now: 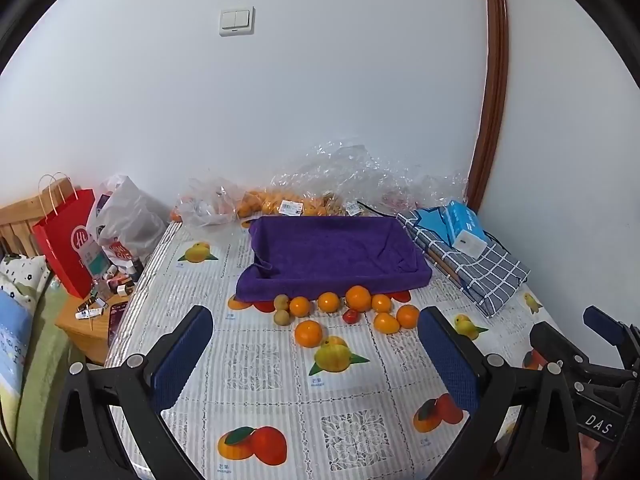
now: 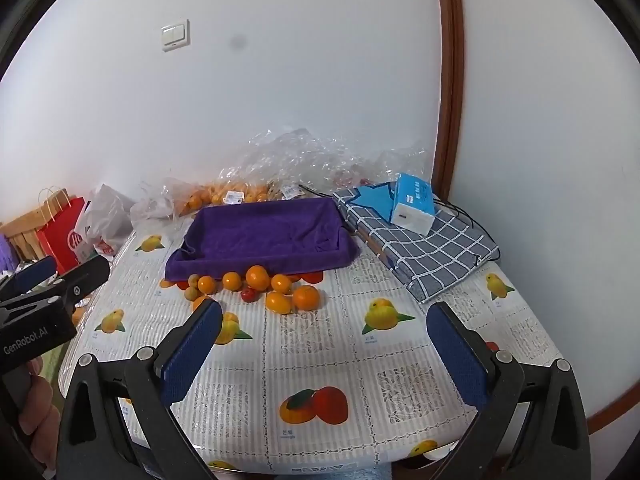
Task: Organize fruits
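Red paper bag (image 1: 64,240) left of table; tissue box (image 2: 414,204) on checked cloth (image 2: 432,256); light switch (image 1: 237,21) on wall.

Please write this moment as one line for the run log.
left hand-held gripper: open, empty | right hand-held gripper: open, empty | loose fruits: before purple tray | tray: empty

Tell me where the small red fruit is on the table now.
In both views the small red fruit lies on the tablecloth among the oranges, just in front of the purple tray, untouched by either gripper.
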`<act>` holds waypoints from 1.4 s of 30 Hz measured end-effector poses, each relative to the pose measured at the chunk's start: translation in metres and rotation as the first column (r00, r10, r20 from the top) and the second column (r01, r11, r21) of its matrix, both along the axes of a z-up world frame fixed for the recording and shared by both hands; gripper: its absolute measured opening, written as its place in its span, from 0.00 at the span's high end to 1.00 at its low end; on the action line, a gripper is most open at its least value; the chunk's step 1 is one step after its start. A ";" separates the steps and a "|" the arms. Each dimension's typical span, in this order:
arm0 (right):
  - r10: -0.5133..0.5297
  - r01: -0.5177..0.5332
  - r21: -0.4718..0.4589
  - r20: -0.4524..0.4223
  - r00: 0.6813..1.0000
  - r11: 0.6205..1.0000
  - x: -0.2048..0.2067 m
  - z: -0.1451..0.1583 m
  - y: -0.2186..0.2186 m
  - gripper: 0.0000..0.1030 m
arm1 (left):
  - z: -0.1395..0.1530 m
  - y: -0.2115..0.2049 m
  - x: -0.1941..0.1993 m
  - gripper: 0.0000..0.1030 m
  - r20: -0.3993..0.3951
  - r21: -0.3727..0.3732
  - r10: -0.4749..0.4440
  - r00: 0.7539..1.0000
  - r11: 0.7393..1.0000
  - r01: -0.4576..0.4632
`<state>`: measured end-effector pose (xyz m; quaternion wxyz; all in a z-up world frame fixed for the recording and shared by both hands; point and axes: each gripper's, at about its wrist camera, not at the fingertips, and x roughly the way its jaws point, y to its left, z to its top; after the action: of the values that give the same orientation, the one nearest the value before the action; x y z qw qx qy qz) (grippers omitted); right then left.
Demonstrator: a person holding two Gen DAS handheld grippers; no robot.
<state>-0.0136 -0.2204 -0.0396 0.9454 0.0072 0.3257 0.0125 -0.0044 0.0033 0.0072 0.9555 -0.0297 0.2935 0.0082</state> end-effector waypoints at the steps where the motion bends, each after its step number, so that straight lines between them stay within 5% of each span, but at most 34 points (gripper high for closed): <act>1: 0.002 -0.002 0.003 0.001 1.000 1.000 0.000 -0.001 0.000 0.02 | -0.001 0.000 0.000 0.00 0.000 0.002 0.003 1.000 1.000 -0.003; 42: 0.002 -0.002 0.016 0.017 1.000 1.000 -0.005 -0.003 0.009 0.02 | -0.004 0.006 -0.005 0.00 0.010 -0.012 0.007 1.000 1.000 -0.007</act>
<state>-0.0186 -0.2119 -0.0424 0.9479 0.0142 0.3177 0.0162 -0.0098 0.0092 0.0027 0.9567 -0.0364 0.2885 0.0096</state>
